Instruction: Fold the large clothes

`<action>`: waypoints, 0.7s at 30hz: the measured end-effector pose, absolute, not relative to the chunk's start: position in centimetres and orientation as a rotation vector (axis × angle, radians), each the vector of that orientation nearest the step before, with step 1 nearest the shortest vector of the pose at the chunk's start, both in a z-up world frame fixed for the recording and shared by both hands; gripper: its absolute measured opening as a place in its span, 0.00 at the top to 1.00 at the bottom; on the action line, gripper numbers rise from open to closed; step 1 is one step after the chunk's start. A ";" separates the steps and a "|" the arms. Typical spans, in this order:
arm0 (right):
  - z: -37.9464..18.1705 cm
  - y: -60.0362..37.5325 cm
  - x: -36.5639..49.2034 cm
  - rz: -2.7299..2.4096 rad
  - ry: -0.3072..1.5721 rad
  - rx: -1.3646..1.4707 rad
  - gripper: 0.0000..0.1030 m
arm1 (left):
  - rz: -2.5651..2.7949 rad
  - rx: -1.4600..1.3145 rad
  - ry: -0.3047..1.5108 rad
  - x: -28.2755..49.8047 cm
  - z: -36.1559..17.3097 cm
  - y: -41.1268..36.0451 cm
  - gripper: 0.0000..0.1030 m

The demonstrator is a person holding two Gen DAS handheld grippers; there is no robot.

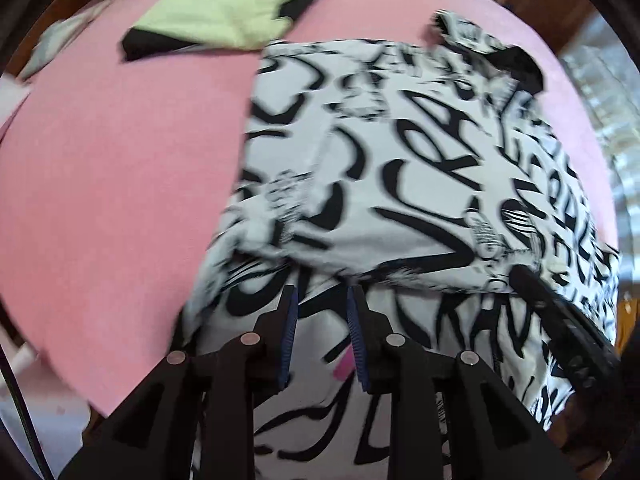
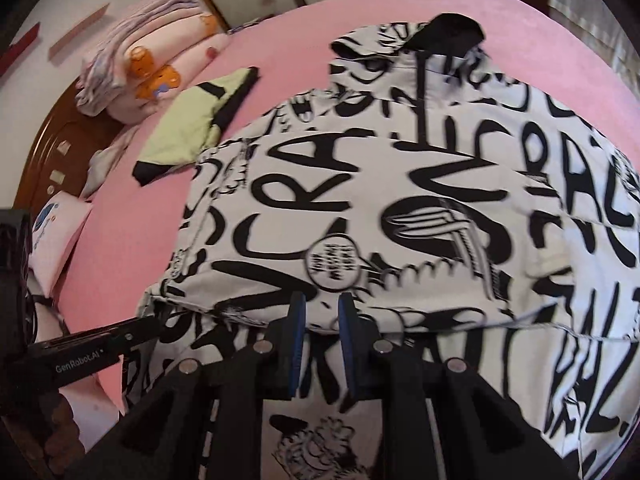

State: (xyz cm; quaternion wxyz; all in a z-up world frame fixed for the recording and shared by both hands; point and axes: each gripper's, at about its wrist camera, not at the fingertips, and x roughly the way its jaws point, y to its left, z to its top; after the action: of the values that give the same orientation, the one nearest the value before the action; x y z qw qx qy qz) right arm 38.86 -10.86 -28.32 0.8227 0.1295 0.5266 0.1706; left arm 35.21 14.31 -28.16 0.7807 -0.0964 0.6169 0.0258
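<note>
A large white garment with black graffiti lettering (image 1: 400,168) lies partly folded on the pink bed (image 1: 120,168). It also shows in the right wrist view (image 2: 400,184), with a black collar (image 2: 452,30) at the far end. My left gripper (image 1: 322,292) is open, its blue-padded fingers just at the near folded edge. My right gripper (image 2: 322,300) is open too, at the same folded edge further right. The right gripper's finger (image 1: 560,312) shows in the left wrist view; the left one (image 2: 100,344) shows in the right wrist view.
A folded lime-green and black garment (image 1: 224,12) lies on the bed beyond the printed one, also seen in the right wrist view (image 2: 196,124). Folded pink bedding with a toy (image 2: 148,64) sits by the wooden headboard (image 2: 48,152). A white pillow (image 2: 56,232) lies at the left.
</note>
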 end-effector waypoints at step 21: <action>-34.1 -11.8 41.8 0.367 1.239 0.184 1.00 | -0.040 -0.154 1.510 41.1 -34.7 9.9 0.82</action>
State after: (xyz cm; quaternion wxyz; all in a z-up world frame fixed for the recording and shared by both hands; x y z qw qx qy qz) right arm 41.78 -11.77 -34.08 0.7944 0.0855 0.5766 0.1708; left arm 41.08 9.86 -34.74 0.7255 -0.0698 0.6844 -0.0182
